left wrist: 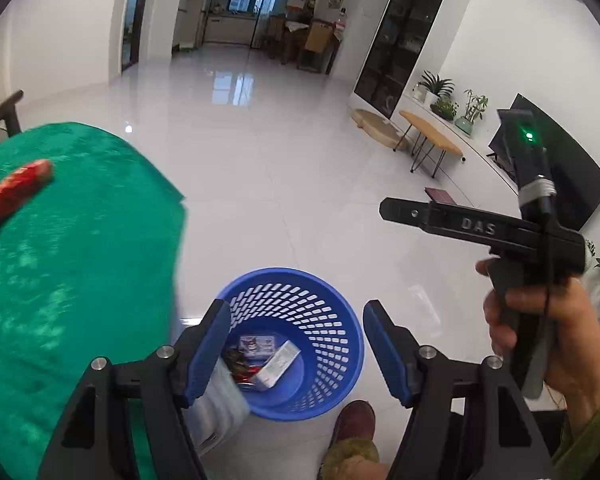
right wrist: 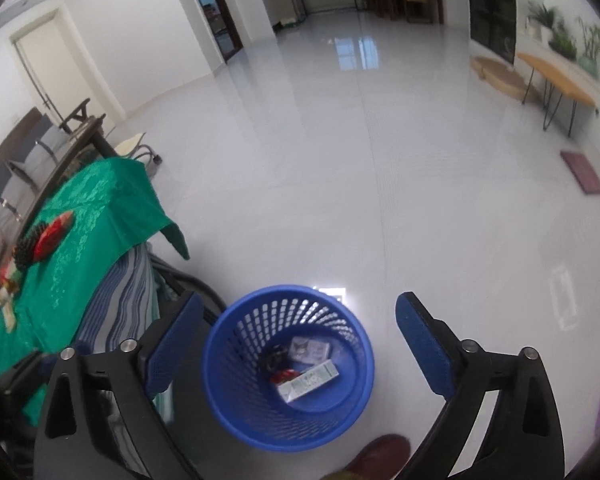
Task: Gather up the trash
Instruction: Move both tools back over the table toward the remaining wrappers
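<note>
A blue perforated trash basket stands on the white floor below both grippers. It holds a white carton, a small printed packet and red and dark wrappers. My left gripper is open and empty above the basket. My right gripper is open and empty above it too; its body shows in the left wrist view, held in a hand. A red wrapper lies on the green tablecloth.
The cloth-covered table stands left of the basket, with small items at its far left edge. A brown shoe is beside the basket. A wooden bench, plants, a TV and a dark red mat lie to the right.
</note>
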